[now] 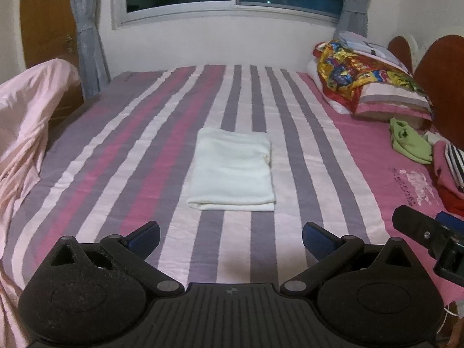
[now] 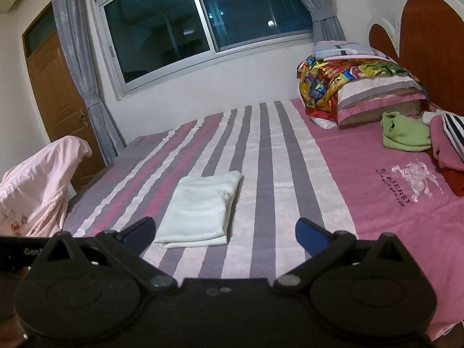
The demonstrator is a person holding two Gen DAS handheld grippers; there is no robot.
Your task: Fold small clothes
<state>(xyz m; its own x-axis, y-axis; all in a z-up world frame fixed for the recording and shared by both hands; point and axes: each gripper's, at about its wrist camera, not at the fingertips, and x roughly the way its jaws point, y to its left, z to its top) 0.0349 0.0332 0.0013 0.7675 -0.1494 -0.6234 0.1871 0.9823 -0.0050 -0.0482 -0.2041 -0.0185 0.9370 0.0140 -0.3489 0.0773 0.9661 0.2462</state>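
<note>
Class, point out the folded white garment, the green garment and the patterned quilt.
folded white garment [image 1: 232, 168]: left wrist view, top layer's middle.
green garment [image 2: 404, 133]: right wrist view, centre of heap.
patterned quilt [image 2: 324, 78]: right wrist view, draped front.

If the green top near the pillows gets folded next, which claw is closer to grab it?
Probably the right claw: the green top lies toward its side. The left claw faces the folded white garment. Both are open.

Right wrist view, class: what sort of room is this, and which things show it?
Most likely a home bedroom: a bed with a striped sheet, a pillow against a wooden headboard, and a curtained window.
</note>
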